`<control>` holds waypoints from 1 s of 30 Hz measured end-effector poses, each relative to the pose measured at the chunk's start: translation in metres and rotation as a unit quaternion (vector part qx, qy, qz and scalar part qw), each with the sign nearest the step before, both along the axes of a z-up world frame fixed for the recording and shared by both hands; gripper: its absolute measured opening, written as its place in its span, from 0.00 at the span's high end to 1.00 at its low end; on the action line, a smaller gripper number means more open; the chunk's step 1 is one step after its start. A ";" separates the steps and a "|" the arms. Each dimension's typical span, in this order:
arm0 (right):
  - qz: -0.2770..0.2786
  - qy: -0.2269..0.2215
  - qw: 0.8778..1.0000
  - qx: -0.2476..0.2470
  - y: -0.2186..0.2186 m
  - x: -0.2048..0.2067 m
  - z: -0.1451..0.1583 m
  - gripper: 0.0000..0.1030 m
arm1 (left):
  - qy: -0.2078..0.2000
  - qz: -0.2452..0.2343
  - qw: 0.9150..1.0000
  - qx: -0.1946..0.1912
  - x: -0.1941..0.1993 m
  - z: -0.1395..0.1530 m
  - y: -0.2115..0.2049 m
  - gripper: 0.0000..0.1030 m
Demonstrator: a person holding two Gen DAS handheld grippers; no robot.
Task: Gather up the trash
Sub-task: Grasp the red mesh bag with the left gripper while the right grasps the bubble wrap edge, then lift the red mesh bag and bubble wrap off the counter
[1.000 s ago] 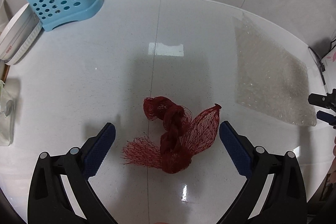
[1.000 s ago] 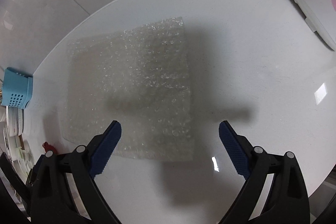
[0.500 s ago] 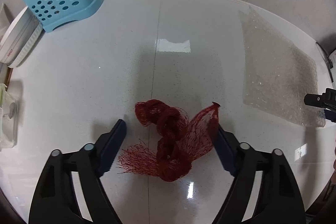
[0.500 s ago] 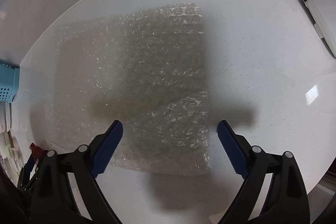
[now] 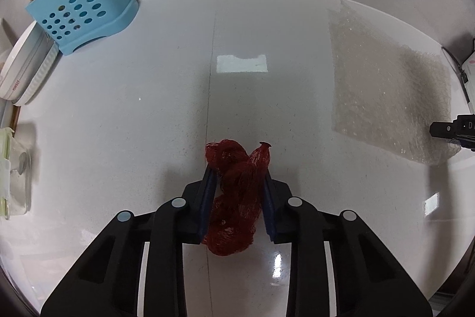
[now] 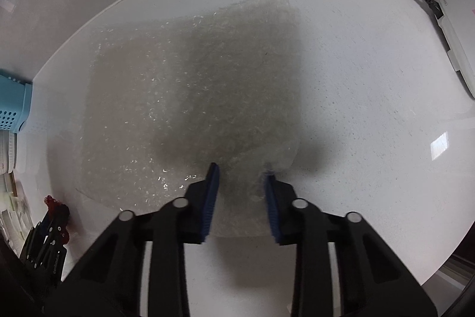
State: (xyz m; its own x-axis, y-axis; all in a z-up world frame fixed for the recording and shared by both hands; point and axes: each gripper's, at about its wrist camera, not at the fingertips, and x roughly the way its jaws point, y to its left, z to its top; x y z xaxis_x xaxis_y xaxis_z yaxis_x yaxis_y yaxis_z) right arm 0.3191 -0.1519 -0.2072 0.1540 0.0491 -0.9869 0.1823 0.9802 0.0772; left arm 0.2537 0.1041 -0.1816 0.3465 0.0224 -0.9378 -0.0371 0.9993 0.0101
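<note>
A crumpled red mesh net bag point(image 5: 236, 192) lies on the white countertop point(image 5: 118, 115). My left gripper point(image 5: 237, 171) is shut on it, with the net bunched between the blue pads. A clear bubble wrap sheet point(image 6: 190, 97) lies flat on the counter; it also shows in the left wrist view point(image 5: 386, 91). My right gripper point(image 6: 241, 173) has closed on the sheet's near edge, which is puckered up between the pads. The left gripper with the red net shows at the lower left of the right wrist view point(image 6: 50, 225).
A blue perforated utensil holder point(image 5: 80, 17) stands at the back left beside white dishes point(image 5: 26, 70). A clear container point(image 5: 12, 168) is at the far left. A white appliance with pink flowers point(image 6: 454, 8) and a black cord sits at the right. A tiled wall runs behind.
Both grippers went from wide open to closed. The left one moved forward and closed on the red net. The right one dropped onto the bubble wrap's near edge and pinched it.
</note>
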 end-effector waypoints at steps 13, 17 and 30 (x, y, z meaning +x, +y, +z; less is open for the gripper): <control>0.003 -0.039 0.999 0.024 -0.033 -0.011 0.010 0.91 | -0.008 -0.005 1.000 -0.007 -0.025 0.002 0.006 0.78; 0.005 -0.055 0.998 0.032 -0.038 -0.026 0.025 0.91 | -0.011 0.001 1.000 -0.006 -0.029 0.005 0.009 0.78; 0.035 -0.103 0.993 0.044 -0.054 -0.055 0.061 0.91 | -0.028 0.012 1.000 -0.002 -0.060 0.028 -0.007 0.78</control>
State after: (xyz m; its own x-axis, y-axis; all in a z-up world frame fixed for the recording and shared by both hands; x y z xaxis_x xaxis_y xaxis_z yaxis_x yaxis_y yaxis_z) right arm 0.2645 -0.2056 -0.1467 0.3456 0.1510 -0.9261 0.0860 0.9777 0.1915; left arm 0.1934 0.0971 -0.1538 0.3984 0.0276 -0.9168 -0.0614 0.9981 0.0034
